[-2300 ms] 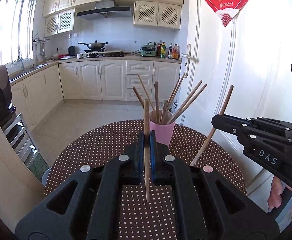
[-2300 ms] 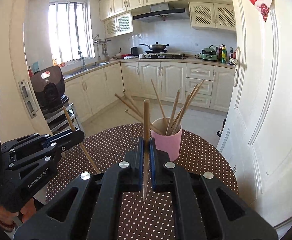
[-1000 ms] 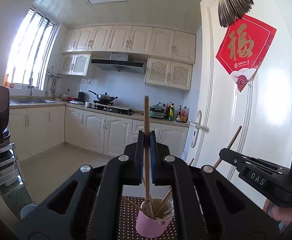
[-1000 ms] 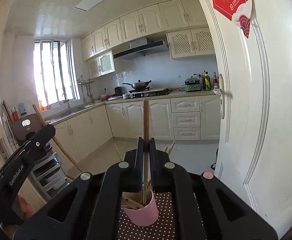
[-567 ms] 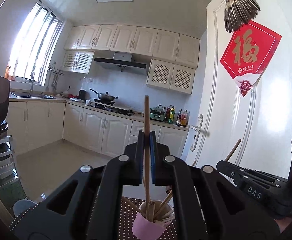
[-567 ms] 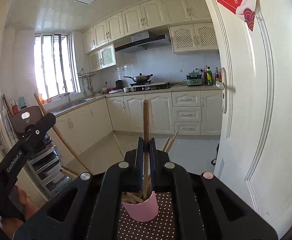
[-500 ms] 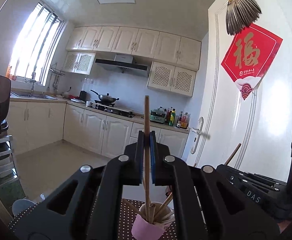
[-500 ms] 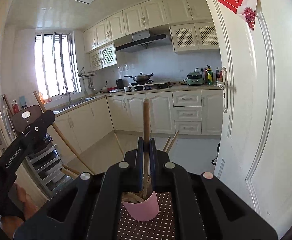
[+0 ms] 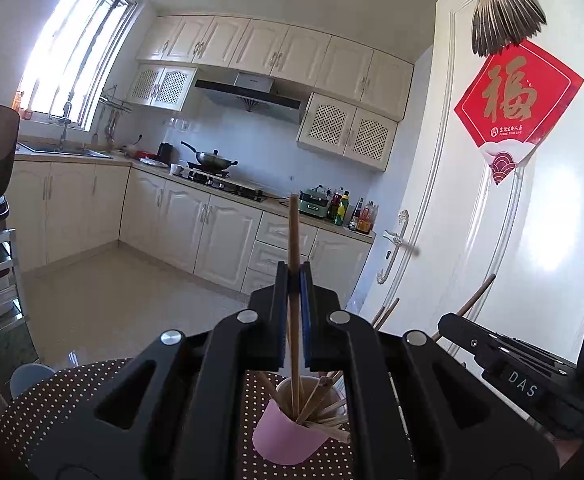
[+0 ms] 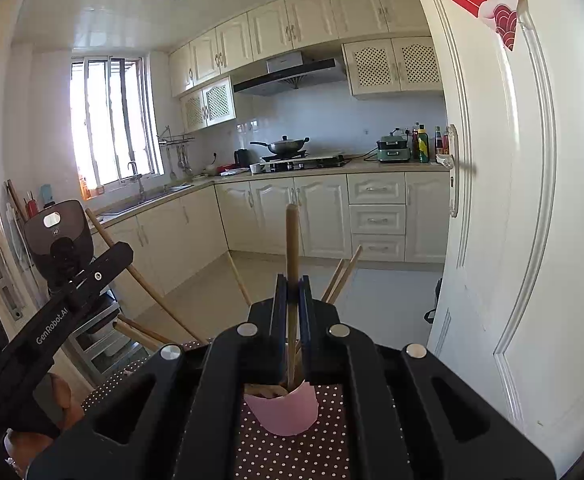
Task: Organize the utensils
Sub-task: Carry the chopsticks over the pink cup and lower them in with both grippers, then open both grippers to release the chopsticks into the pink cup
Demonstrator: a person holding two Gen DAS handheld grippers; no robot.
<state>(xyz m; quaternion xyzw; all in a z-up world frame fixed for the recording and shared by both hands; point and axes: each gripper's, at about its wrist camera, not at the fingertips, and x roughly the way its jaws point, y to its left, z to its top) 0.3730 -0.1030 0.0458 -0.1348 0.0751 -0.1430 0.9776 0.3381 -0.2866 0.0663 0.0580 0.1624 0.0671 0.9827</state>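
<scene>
In the left wrist view the left gripper (image 9: 293,280) is clamped on a chopstick (image 9: 294,248) held upright, its top high above the jaws and its lower end down inside the pink cup (image 9: 287,438), which stands on the dotted table (image 9: 43,404) just below and ahead of the tool. About two seconds earlier this stick hung in front of the cup with its tip above the cloth; since then the hand has swung up over the cup and sunk, so the tip now sits among the sticks already there. At far right the right gripper (image 9: 448,320) is seen from the side, its own chopstick (image 9: 478,296) slanting up past it. In the right wrist view the right gripper (image 10: 293,284) is likewise closed on a chopstick (image 10: 292,264), upright, its lower end at or just inside the cup (image 10: 281,410) rim; whether it touches bottom is hidden by the jaws. The left gripper (image 10: 125,250) shows at left, its stick (image 10: 139,276) leaning down towards the cup, with a hand (image 10: 57,400) behind it. Both sticks have thus gone from in front of the cup to in it, so the placing looks nearly done; letting go is probably what remains.
</scene>
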